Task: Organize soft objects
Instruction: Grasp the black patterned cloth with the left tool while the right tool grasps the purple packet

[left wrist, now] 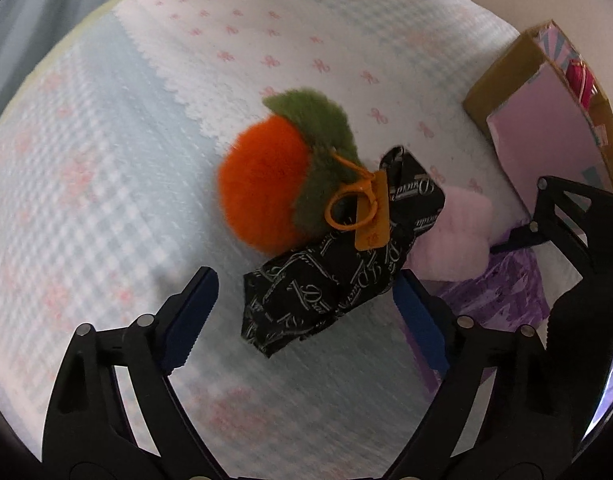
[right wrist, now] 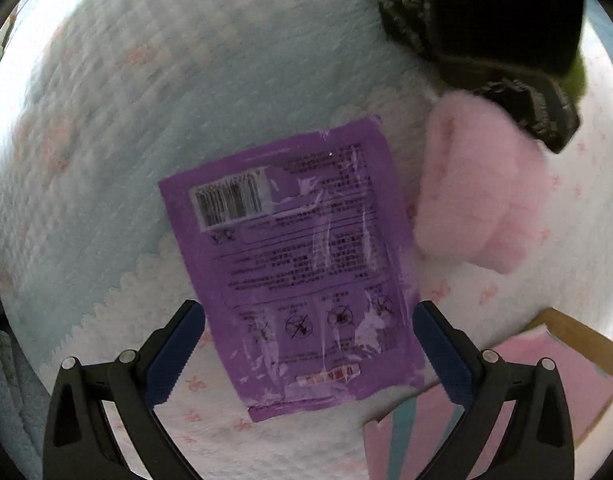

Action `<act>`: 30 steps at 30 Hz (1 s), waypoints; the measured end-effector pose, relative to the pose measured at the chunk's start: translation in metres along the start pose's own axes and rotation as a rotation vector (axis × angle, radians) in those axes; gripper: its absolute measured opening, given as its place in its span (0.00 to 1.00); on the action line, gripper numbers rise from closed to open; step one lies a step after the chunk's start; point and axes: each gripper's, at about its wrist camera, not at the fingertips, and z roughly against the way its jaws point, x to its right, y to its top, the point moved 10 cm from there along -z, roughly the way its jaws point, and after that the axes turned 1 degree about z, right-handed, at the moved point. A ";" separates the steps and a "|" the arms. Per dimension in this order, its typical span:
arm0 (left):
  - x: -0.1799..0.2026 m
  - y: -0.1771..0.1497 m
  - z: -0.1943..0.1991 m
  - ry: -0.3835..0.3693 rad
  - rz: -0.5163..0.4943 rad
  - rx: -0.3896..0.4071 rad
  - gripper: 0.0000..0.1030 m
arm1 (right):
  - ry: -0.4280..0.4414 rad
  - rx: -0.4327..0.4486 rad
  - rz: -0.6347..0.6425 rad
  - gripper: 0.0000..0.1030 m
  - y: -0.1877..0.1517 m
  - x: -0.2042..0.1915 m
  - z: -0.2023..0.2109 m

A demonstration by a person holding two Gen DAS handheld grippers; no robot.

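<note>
An orange plush fruit [left wrist: 262, 184] with green leaves and an orange tag lies on the quilt. A black printed cloth [left wrist: 338, 276] lies against it, just ahead of my open left gripper [left wrist: 306, 312]. A pink fluffy item [left wrist: 454, 232] lies to its right and also shows in the right wrist view [right wrist: 478, 188]. A flat purple packet [right wrist: 302, 268] lies between the fingers of my open right gripper [right wrist: 306, 352]. The right gripper shows at the right edge of the left wrist view [left wrist: 562, 224]. Both grippers are empty.
A cardboard box [left wrist: 502, 76] with a pink lining stands at the right, and also shows at the lower right of the right wrist view [right wrist: 578, 336]. The quilt [left wrist: 106, 160] with small pink bows covers the surface. The left gripper's body [right wrist: 506, 8] looms top right.
</note>
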 end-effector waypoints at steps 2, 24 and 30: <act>0.000 -0.001 -0.006 -0.021 -0.006 -0.007 0.83 | 0.010 -0.003 0.020 1.00 0.001 0.001 -0.006; 0.013 -0.009 0.018 -0.008 -0.083 0.053 0.25 | -0.034 0.077 0.157 0.34 -0.008 -0.041 0.010; 0.011 -0.010 0.049 0.008 -0.064 0.103 0.25 | -0.045 0.117 0.085 0.25 -0.011 -0.050 0.026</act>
